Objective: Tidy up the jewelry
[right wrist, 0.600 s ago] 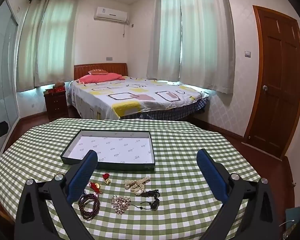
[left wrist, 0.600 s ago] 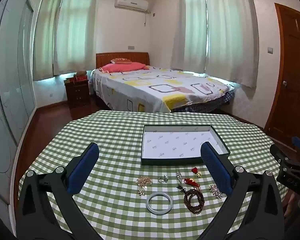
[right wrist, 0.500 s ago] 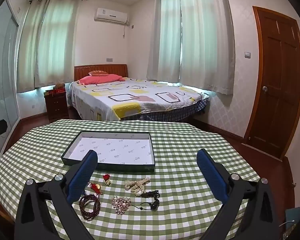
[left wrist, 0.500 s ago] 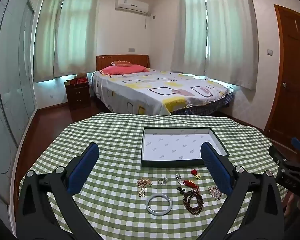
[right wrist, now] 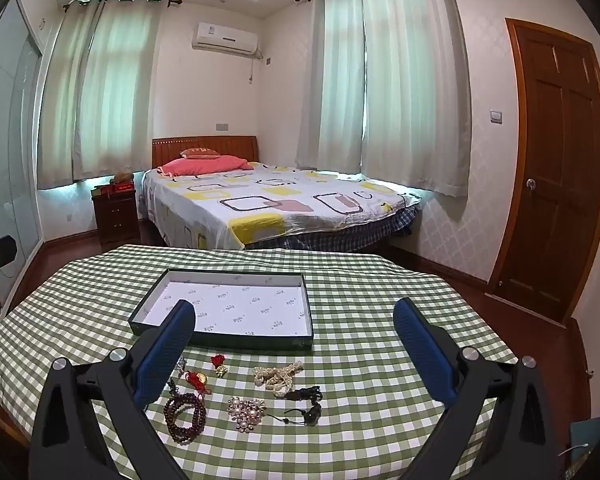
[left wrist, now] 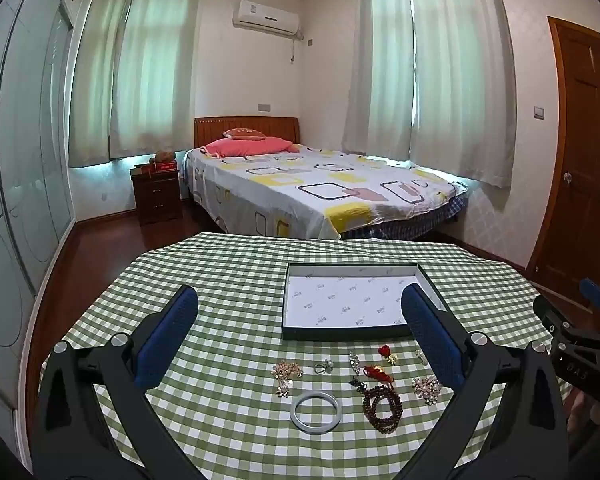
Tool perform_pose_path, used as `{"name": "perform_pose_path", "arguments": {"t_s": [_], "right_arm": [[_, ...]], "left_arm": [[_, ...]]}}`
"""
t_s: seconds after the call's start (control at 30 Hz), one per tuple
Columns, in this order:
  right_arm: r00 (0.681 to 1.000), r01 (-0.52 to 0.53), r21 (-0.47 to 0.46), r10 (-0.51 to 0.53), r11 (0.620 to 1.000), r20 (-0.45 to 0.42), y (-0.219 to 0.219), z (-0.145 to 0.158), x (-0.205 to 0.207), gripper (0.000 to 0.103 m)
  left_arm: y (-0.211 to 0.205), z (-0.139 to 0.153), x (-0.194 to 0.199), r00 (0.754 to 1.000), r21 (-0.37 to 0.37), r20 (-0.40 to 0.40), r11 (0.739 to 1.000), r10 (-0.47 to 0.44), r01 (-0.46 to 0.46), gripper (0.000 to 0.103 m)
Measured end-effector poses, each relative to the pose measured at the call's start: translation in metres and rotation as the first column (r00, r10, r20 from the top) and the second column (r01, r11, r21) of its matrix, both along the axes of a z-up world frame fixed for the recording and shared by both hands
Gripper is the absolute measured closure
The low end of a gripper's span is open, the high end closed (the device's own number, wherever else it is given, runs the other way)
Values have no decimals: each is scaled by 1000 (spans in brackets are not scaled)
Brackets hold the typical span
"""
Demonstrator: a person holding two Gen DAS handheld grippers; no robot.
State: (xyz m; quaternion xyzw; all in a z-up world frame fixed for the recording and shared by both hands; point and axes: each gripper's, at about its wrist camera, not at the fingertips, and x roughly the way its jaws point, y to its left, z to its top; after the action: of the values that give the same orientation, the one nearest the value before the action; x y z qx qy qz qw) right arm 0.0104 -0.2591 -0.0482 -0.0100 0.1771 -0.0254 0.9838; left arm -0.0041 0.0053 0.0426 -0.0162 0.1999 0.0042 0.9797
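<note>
Both tongs, the left gripper (left wrist: 296, 340) and right gripper (right wrist: 294, 344), are held wide apart and empty above the near table edge. Jewelry, such as a bangle (left wrist: 315, 407) and beads (right wrist: 185, 416), is laid out just near of the tray (right wrist: 148, 312), likely kept bare to receive it.

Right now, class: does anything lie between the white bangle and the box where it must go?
Yes. A ring lies on the cloth between the bangle and the box; lifting the bangle clears it.
</note>
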Motion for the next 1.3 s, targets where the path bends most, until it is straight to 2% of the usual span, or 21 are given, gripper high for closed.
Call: {"name": "perform_pose_path", "arguments": {"t_s": [1.3], "right_arm": [[1000,-5,-7,5,1000,23,3,-4,-3,6]], "left_arm": [[-3,-11,-7,1000,12,25,1000,5,-5,4]]}}
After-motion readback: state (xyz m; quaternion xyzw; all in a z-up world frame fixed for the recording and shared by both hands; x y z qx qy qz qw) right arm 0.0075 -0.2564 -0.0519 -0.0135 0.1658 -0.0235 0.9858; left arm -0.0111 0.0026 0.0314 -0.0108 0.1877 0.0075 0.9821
